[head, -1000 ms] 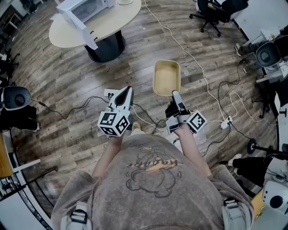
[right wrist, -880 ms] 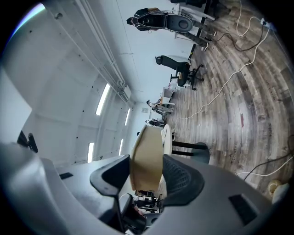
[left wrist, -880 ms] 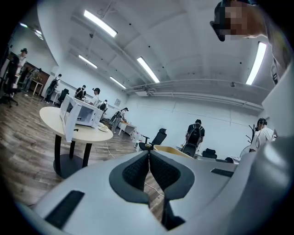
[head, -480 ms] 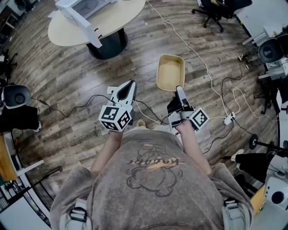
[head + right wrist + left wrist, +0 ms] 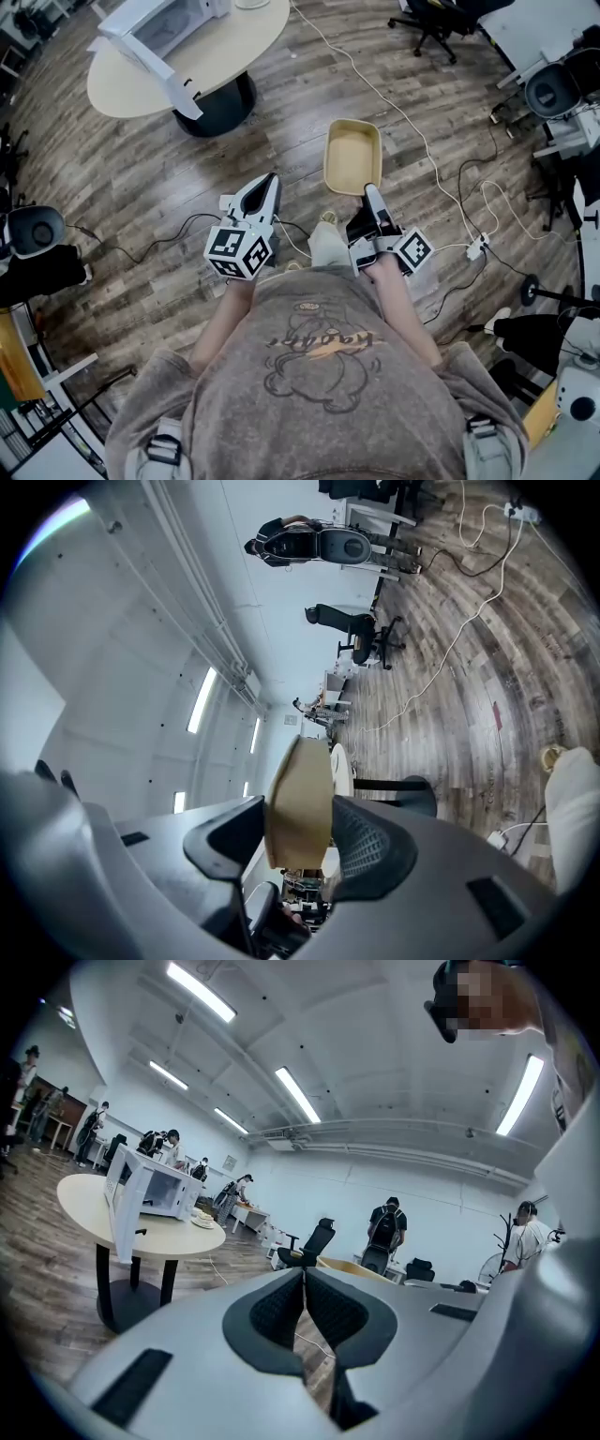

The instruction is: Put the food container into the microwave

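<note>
A tan, empty food container (image 5: 352,156) hangs over the wooden floor, held by its near rim in my right gripper (image 5: 367,194), which is shut on it. In the right gripper view the container (image 5: 298,803) fills the gap between the two dark pads. My left gripper (image 5: 269,181) is shut with nothing in it; its pads meet in the left gripper view (image 5: 304,1279). The white microwave (image 5: 159,28) stands on a round beige table (image 5: 234,47) far ahead to the left, its door (image 5: 150,66) swung open. The microwave (image 5: 155,1188) also shows in the left gripper view.
Cables (image 5: 412,131) run across the floor ahead and to the right. Office chairs (image 5: 441,23) stand at the back right. Equipment and stands (image 5: 553,94) line the right side; a dark seat (image 5: 33,230) sits at the left. People stand far off in the room (image 5: 386,1227).
The person has walked forward: the table and microwave sit nearer and lower in the head view. Both grippers kept their pose, the right one still carrying the container.
</note>
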The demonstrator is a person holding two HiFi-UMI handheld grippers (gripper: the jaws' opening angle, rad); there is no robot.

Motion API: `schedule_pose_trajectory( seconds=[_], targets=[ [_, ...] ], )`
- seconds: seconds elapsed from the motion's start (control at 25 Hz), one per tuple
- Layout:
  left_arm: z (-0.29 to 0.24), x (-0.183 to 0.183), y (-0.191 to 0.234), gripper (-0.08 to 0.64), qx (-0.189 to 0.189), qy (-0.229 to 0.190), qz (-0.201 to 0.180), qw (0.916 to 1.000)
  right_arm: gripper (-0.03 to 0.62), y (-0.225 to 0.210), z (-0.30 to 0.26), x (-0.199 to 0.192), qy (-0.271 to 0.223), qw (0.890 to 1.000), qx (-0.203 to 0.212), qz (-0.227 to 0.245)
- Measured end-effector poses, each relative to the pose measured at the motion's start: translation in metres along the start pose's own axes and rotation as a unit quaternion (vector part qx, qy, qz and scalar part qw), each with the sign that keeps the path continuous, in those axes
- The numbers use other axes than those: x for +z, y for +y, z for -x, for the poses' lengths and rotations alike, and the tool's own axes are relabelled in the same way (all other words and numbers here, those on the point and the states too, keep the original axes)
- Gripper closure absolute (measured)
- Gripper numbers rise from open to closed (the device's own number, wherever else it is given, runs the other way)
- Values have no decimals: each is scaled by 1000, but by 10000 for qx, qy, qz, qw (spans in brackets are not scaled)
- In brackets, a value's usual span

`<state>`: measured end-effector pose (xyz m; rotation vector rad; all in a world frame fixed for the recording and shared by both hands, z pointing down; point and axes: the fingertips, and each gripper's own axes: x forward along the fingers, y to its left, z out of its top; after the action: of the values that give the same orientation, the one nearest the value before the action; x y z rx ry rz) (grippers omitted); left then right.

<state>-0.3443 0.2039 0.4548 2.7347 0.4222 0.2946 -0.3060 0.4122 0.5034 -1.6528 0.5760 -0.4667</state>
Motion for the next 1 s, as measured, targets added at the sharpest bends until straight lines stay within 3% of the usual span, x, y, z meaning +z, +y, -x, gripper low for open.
schedule_pose_trajectory(
  seconds=[0.4,1.0],
  targets=[
    [-80,23,33,526,173,-106,-100,9997,368,-16,-75,42,330,9994,-4,104],
    [-204,78,95,526,1001,-296,44,9945,368,-17,-244,117,1159,9928,301,-69]
  ],
)
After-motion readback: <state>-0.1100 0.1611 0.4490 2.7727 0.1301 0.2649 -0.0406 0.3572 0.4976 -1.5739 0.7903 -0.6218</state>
